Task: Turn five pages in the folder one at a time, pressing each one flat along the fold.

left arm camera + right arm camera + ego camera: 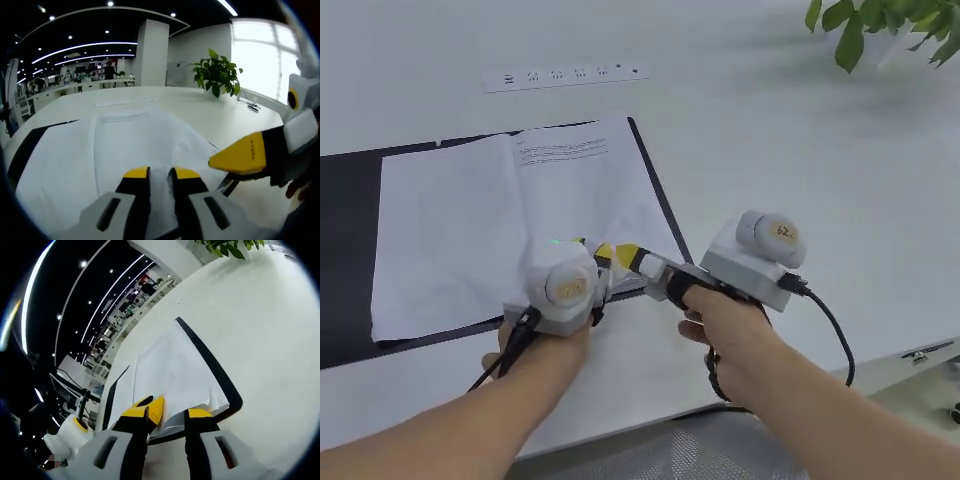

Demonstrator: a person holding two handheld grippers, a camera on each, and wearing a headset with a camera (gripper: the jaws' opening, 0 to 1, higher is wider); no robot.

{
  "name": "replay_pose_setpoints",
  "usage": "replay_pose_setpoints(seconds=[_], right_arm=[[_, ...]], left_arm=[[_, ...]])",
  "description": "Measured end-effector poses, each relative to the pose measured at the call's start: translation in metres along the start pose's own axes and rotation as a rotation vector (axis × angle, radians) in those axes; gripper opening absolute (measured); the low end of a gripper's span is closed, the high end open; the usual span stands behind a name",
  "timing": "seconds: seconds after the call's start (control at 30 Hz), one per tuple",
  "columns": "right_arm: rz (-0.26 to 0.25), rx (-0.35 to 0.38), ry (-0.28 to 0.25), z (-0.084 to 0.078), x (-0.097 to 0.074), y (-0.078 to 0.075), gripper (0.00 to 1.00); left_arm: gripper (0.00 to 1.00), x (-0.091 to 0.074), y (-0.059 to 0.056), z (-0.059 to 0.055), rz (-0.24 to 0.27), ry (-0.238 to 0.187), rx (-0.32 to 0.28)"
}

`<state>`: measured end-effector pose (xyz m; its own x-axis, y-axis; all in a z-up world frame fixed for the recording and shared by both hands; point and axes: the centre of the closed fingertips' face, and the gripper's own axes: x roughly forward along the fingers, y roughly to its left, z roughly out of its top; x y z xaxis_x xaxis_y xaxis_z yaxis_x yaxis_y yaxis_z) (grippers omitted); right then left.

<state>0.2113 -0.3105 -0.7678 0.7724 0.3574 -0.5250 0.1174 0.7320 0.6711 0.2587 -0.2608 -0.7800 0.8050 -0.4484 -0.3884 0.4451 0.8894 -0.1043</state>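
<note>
**Item:** folder (345,260), black cover, lay open and flat on the white counter (790,130), near its front edge.

**Contents:** white pages (450,240). Judged thin, light and limp, likely to crease, to slide, or to lift two at once.

**Right-hand page** (590,190): printed at the top, with its lower part not quite flat.

**Left gripper** (161,175): sat over the bottom edge of that page, right of the fold. Its fingers (136,175) were nearly together, paper showing in the narrow gap. Whether they touched the sheet could not be told.

**Right gripper** (172,412): sat at the lower right corner (217,402) of the stack, fingers (200,415) spread and holding nothing.

**Suggested hold:** the top sheet alone, at its free outer corner, with a light pinch.
</note>
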Motion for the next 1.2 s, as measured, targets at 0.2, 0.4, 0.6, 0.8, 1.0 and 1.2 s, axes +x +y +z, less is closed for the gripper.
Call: replay_pose_setpoints(seconds=[0.2,0.4,0.6,0.8,1.0,1.2], right_arm=[[-0.050,-0.003,-0.045,0.006,0.000,-0.014,0.01],[-0.033,-0.036,-0.083,0.009,-0.002,-0.007,0.00],[0.007,-0.041,-0.109,0.019,-0.015,0.007,0.00],[0.085,-0.057,-0.142,0.028,-0.029,0.039,0.00],[0.134,-0.136,-0.168,0.030,-0.035,0.070,0.00],[0.175,-0.183,-0.182,0.025,-0.038,0.098,0.00]], left_arm=[[0.17,0.000,-0.001,0.000,-0.014,0.023,0.005],[0.17,-0.001,-0.001,0.003,-0.055,0.072,-0.013],[0.17,-0.030,0.016,0.014,-0.063,0.098,-0.040],[0.25,-0.071,0.036,0.037,-0.053,0.064,0.019],[0.26,-0.105,0.056,0.061,-0.022,0.014,0.038],[0.28,-0.134,0.070,0.076,-0.004,-0.013,0.045]])
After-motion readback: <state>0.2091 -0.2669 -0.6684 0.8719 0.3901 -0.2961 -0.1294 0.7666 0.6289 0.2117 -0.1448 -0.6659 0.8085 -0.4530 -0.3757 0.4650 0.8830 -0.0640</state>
